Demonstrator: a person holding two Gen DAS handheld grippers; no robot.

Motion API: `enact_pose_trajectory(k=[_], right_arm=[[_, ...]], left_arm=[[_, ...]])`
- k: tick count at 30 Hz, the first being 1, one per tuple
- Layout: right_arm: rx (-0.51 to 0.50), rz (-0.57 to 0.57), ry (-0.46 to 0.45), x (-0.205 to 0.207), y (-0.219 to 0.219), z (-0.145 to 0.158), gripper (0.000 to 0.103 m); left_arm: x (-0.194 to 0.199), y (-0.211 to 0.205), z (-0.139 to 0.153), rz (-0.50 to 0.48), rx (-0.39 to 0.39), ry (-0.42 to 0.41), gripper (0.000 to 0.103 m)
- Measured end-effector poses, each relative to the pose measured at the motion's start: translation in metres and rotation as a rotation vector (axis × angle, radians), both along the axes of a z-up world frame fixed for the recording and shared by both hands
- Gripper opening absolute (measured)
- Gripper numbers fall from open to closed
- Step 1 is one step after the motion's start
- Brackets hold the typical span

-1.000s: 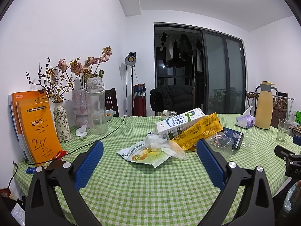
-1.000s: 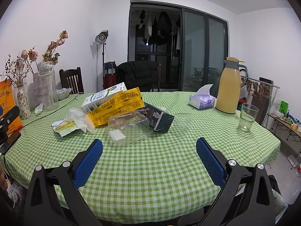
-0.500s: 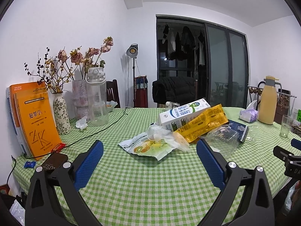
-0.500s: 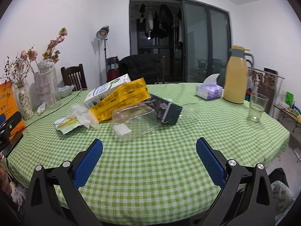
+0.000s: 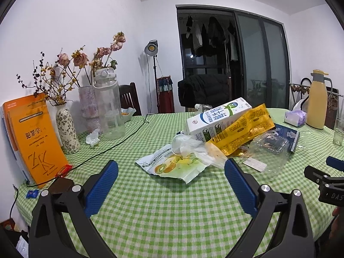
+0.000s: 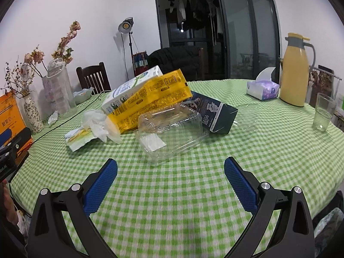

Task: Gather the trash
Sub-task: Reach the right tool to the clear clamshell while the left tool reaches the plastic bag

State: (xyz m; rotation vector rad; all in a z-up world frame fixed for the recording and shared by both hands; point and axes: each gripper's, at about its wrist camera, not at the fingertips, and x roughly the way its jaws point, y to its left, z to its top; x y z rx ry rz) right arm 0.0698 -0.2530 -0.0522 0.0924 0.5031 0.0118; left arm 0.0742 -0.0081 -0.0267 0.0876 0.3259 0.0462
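Crumpled plastic bag atop torn fruit wrapper; yellow packet behind

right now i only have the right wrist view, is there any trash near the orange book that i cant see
Observer: Yes. The left wrist view shows a small blue wrapper at the edge of the table, in front of the orange book.
Operator: anything else by that book
Observer: A small red packet lies at its lower corner, next to the black cable.
Operator: is the left gripper free
Observer: The left gripper is open and empty, pointing at the fruit wrapper.
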Motion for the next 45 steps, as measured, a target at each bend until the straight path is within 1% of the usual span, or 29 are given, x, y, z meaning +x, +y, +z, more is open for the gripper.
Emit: enact_pose_trajectory(k=[7, 13, 15, 20, 23, 27, 29, 30, 33, 38, 45], right_arm=[[0.125, 0.037, 0.083, 0.038, -0.014, -0.011, 0.095], [0.146, 0.002, 0.155, 0.06, -0.021, -0.021, 0.095], [0.149, -0.007, 0.163, 0.065, -0.022, -0.023, 0.095], [0.218, -0.003, 0.164, 0.077, -0.027, -0.025, 0.095], [0.237, -0.007, 0.176, 0.087, -0.027, -0.026, 0.095], [0.357, -0.008, 0.204, 0.101, -0.036, -0.03, 0.095], [0.383, -0.007, 0.221, 0.107, -0.038, -0.032, 0.095], [0.396, -0.014, 0.245, 0.111, -0.039, -0.035, 0.095], [0.459, -0.02, 0.27, 0.117, -0.043, -0.04, 0.095], [0.468, -0.046, 0.28, 0.123, -0.041, -0.037, 0.095], [0.542, -0.061, 0.296, 0.132, -0.042, -0.04, 0.095]], left_arm=[[0.029, -0.006, -0.007, 0.009, -0.003, 0.043, 0.096], [0.047, -0.008, -0.009, 0.01, 0.002, 0.059, 0.096], [0.054, -0.008, -0.011, 0.011, -0.001, 0.069, 0.096], [0.071, -0.007, -0.014, 0.008, 0.002, 0.086, 0.096], [0.08, -0.007, -0.014, 0.004, 0.008, 0.087, 0.096], [0.096, -0.006, -0.015, -0.008, 0.004, 0.106, 0.096], [0.105, -0.004, -0.016, 0.003, 0.005, 0.13, 0.096], [0.109, -0.003, -0.017, 0.003, 0.005, 0.141, 0.096], [0.12, -0.003, -0.019, 0.004, 0.013, 0.164, 0.096], [0.133, -0.005, -0.021, -0.01, 0.033, 0.17, 0.096], [0.153, -0.01, -0.023, -0.057, 0.032, 0.202, 0.095]])
